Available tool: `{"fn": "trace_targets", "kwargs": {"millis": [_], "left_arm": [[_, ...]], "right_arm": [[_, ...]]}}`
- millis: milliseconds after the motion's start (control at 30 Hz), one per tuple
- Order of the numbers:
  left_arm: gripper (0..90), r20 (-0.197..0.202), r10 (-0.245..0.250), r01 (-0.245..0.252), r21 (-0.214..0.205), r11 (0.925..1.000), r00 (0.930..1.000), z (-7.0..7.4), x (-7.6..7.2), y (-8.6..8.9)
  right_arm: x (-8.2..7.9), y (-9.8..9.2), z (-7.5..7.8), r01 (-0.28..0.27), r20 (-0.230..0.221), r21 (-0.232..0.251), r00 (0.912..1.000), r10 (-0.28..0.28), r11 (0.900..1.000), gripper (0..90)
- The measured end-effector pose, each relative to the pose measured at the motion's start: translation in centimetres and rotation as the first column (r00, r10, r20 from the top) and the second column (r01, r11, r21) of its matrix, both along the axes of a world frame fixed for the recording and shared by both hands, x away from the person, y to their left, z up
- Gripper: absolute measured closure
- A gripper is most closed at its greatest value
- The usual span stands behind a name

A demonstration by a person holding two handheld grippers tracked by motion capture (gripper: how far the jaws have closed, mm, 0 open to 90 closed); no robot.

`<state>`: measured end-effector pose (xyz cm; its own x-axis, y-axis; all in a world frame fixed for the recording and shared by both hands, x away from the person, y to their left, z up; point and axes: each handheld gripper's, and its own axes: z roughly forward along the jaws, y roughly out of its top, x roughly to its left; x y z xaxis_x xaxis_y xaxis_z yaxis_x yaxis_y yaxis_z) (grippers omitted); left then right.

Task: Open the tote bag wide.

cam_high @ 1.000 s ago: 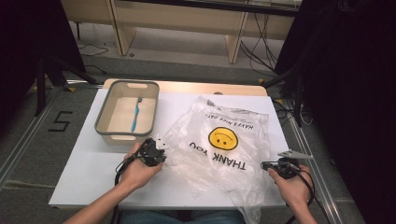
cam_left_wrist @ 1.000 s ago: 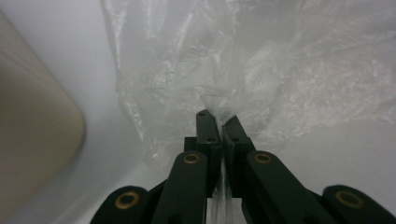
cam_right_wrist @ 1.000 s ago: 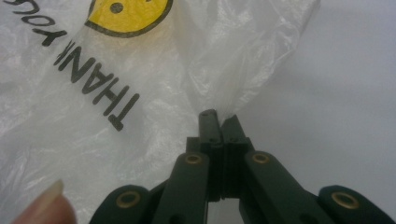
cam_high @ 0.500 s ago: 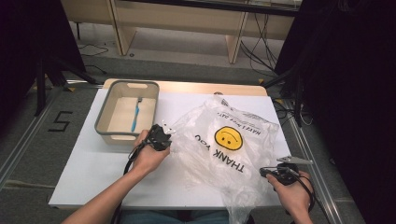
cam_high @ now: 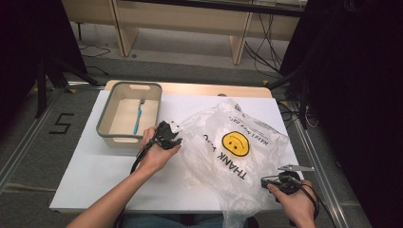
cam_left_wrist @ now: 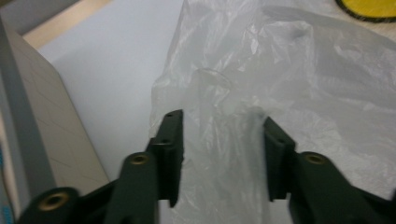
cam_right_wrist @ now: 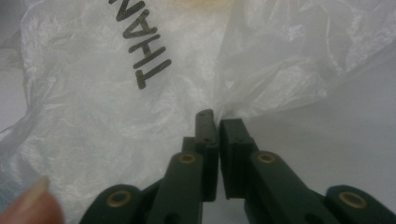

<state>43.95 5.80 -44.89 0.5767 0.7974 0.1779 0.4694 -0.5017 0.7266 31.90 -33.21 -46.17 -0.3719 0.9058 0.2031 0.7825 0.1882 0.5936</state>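
Where nearest the table's front edge: right gripper (cam_high: 281, 182), jaws pressed together, pinching a fold of plastic bag (cam_high: 233, 152). Mid-table, sprawled flat: thin clear film, judged light, limp, slippery; best taken at a bunched edge. Left gripper (cam_left_wrist: 219, 156), jaws spread astride crumpled film, unclosed. Farther left: grey bin (cam_high: 105, 121), blue toothbrush (cam_high: 138, 116) inside, legible from high view alone.

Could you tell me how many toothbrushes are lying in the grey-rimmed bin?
1: a blue toothbrush lies lengthwise on the floor of the grey-rimmed beige plastic bin; the near wall might hide more.
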Motion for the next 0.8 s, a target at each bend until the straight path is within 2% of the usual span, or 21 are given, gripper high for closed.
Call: {"fn": "trace_targets", "kwargs": {"millis": [33, 67, 100, 133, 167, 200, 233, 267, 300, 333, 367, 400, 433, 500, 567, 600, 633, 667, 700, 767, 800], "left_arm": [[53.1, 0.018, -0.005, 0.005, -0.008, 1.0, 0.9998, 0.2, -0.2, 0.1], [47.0, 0.032, -0.008, 0.008, -0.008, 0.9999, 0.9995, 0.6, -0.5, 0.2], [47.0, 0.038, -0.004, 0.005, -0.013, 0.9999, 0.9993, 0.9, -0.7, 0.4], [42.7, 0.058, -0.007, 0.008, -0.016, 0.9998, 0.9983, 1.6, -1.3, 0.7], [41.7, 0.058, -0.007, 0.008, -0.016, 0.9998, 0.9983, 1.6, -1.3, 0.7], [40.6, 0.067, -0.016, 0.017, -0.013, 0.9998, 0.9977, 1.9, -1.6, 0.8], [40.6, 0.077, -0.021, 0.022, -0.018, 0.9996, 0.9968, 2.2, -2.0, 0.8], [38.5, 0.083, -0.027, 0.029, -0.019, 0.9994, 0.9962, 2.4, -2.4, 0.8], [38.5, 0.086, -0.034, 0.036, -0.023, 0.9991, 0.9957, 2.5, -2.8, 0.9], [37.2, 0.088, -0.04, 0.042, -0.018, 0.999, 0.9953, 2.7, -3.1, 1.0], [37.2, 0.092, -0.043, 0.045, -0.02, 0.9988, 0.9949, 2.9, -3.3, 1.2], [37.3, 0.095, -0.044, 0.046, -0.022, 0.9987, 0.9945, 3.1, -3.6, 1.3], [37.3, 0.097, -0.046, 0.049, -0.027, 0.9984, 0.9942, 3.3, -3.8, 1.5], [37.8, 0.1, -0.054, 0.057, -0.033, 0.9978, 0.9935, 3.5, -4.2, 1.8], [38.5, 0.097, -0.067, 0.072, -0.043, 0.9965, 0.993, 3.5, -4.8, 1.9], [39.5, 0.093, -0.079, 0.084, -0.046, 0.9954, 0.9926, 3.5, -5.0, 1.9], [39.5, 0.085, -0.089, 0.093, -0.048, 0.9945, 0.9924, 3.4, -5.3, 1.8], [41.0, 0.08, -0.1, 0.104, -0.049, 0.9933, 0.9917, 3.3, -5.6, 1.7], [41.0, 0.07, -0.119, 0.121, -0.04, 0.9918, 0.9905, 3.2, -5.9, 1.7], [43.3, 0.052, -0.147, 0.15, -0.053, 0.9873, 0.9878, 2.9, -6.4, 1.4], [45.6, 0.032, -0.166, 0.167, -0.06, 0.9841, 0.9857, 2.8, -6.6, 1.3]], "right_arm": [[0.0, 0.0, 0.0, 0.0, 0.0, 0.0, 1.0, 0.0, 1.0, 84.2], [0.0, 0.0, 0.0, 0.004, -0.006, 0.007, 1.0, -0.004, 1.0, 76.5], [0.0, 0.0, 0.0, 0.004, -0.006, 0.007, 1.0, -0.004, 1.0, 76.5], [-0.1, 0.0, 0.2, 0.022, 0.014, -0.032, 0.9997, -0.022, 0.9992, 66.7], [-0.1, 0.0, 0.2, 0.022, 0.014, -0.032, 0.9997, -0.022, 0.9992, 66.7], [-0.3, -0.1, 0.6, 0.047, 0.046, -0.072, 0.998, -0.043, 0.9963, 60.7], [-0.3, -0.1, 0.6, 0.047, 0.046, -0.072, 0.998, -0.043, 0.9963, 60.7], [-0.4, -0.3, 1.2, 0.069, 0.097, -0.082, 0.9934, -0.061, 0.9942, 54.9], [-0.4, -0.3, 1.2, 0.069, 0.097, -0.082, 0.9934, -0.061, 0.9942, 54.9], [-0.5, -0.4, 1.9, 0.092, 0.153, -0.116, 0.9855, -0.074, 0.989, 50.3], [-0.5, -0.4, 1.9, 0.092, 0.153, -0.116, 0.9855, -0.074, 0.989, 50.3], [-0.6, -0.4, 2.5, 0.112, 0.202, -0.136, 0.9758, -0.083, 0.9844, 46.8], [-0.6, -0.4, 2.5, 0.112, 0.202, -0.136, 0.9758, -0.083, 0.9844, 46.8], [-0.7, -0.2, 2.8, 0.128, 0.243, -0.161, 0.9662, -0.086, 0.9786, 43.3], [-0.6, -0.1, 3.0, 0.132, 0.26, -0.18, 0.9621, -0.082, 0.9747, 41.7], [-0.6, 0.0, 3.1, 0.14, 0.276, -0.201, 0.9577, -0.081, 0.9695, 40.4], [-0.6, 0.0, 3.1, 0.14, 0.276, -0.201, 0.9577, -0.081, 0.9695, 40.4], [-0.6, -0.1, 3.3, 0.151, 0.288, -0.206, 0.9536, -0.088, 0.9669, 40.3], [-0.6, -0.1, 3.3, 0.151, 0.288, -0.206, 0.9536, -0.088, 0.9669, 40.3], [-0.6, -0.1, 3.5, 0.146, 0.303, -0.2, 0.9495, -0.08, 0.9689, 40.7], [-0.4, 0.0, 3.6, 0.119, 0.323, -0.184, 0.9449, -0.055, 0.9757, 41.0]]}}
